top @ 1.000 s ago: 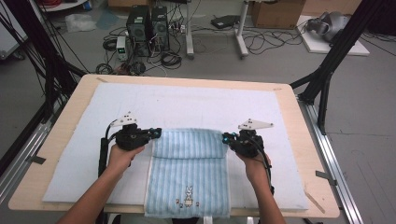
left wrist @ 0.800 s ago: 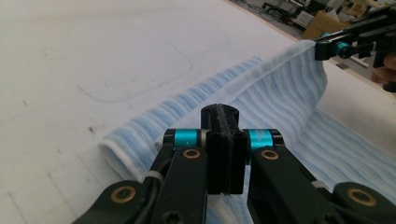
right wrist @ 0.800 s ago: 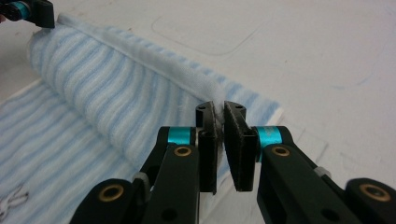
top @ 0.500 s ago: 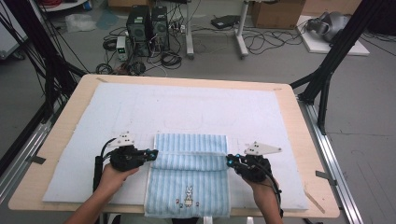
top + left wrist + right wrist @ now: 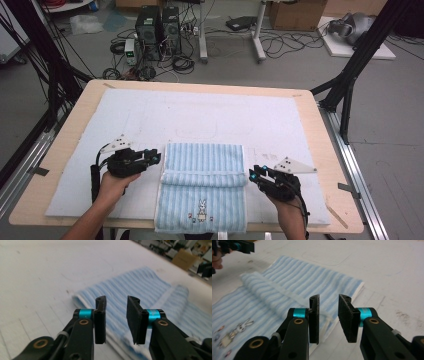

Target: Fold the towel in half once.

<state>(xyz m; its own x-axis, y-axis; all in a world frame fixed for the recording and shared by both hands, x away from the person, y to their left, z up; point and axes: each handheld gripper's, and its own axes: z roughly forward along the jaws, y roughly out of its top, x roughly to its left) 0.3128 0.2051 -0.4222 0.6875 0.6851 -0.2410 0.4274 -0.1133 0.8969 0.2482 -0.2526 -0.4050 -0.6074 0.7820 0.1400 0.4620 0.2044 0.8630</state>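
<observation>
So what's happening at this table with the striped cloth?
A person is folding a blue striped towel on a padded table with two hand-held grippers. The far part is folded toward the person, its edge lying across the middle. The left gripper and right gripper sit at the towel's two sides; their jaws have just been opening, with nothing pinched between them.

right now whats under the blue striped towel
The towel lies on the pale blue mat that covers the wooden table. A folded flap rests on its lower part; whatever lies beneath the layers is hidden.
</observation>
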